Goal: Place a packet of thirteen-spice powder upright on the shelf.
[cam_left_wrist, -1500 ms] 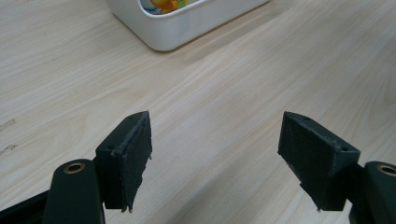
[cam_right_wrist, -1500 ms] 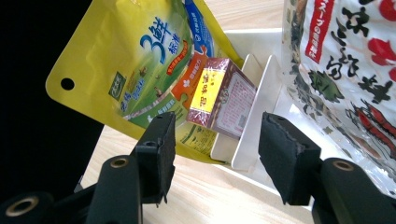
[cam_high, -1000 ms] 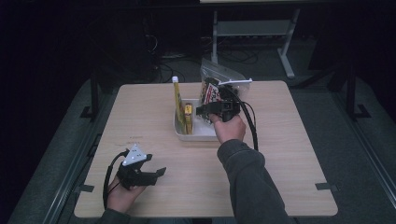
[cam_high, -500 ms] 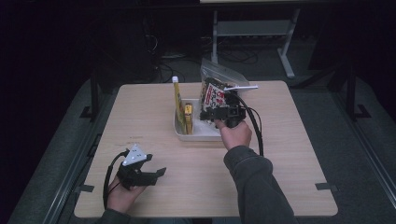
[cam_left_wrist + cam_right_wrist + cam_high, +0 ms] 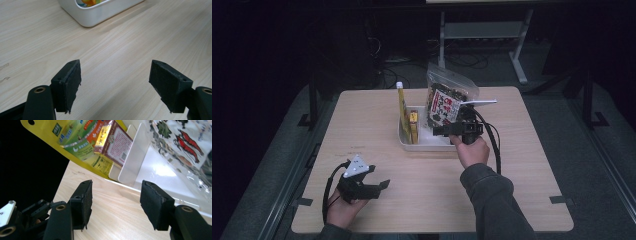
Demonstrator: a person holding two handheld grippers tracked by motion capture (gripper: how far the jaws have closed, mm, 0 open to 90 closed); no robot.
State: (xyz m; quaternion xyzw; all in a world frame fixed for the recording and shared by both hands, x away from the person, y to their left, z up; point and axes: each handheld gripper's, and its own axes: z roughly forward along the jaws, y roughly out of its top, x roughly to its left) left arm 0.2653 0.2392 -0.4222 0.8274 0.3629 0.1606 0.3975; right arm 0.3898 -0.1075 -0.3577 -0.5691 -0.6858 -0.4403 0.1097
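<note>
A white tray (image 5: 428,144) stands mid-table. In it a tall yellow packet (image 5: 402,111) and a small gold-and-red box (image 5: 413,122) lean at its left end. A clear snack bag with a dark printed label (image 5: 446,100) stands at its right. My right gripper (image 5: 443,131) hovers at the tray's near right side, jaws open with nothing between them. In the right gripper view (image 5: 117,186) they face the tray's white divider (image 5: 130,157), the yellow packet (image 5: 75,145), the box (image 5: 113,141) and the bag (image 5: 180,140). My left gripper (image 5: 379,177) rests low at the near left, open and holding nothing (image 5: 115,65).
The tray's rounded corner (image 5: 95,17) sits ahead of the left jaws across bare wood. The tabletop (image 5: 522,165) has free room on all sides of the tray. A metal stand (image 5: 482,30) and cables lie on the dark floor behind the table.
The right hand and its gripper have drawn back from the snack bag, to the right and toward the person. The bag stays standing in the tray. The left gripper has not moved.
</note>
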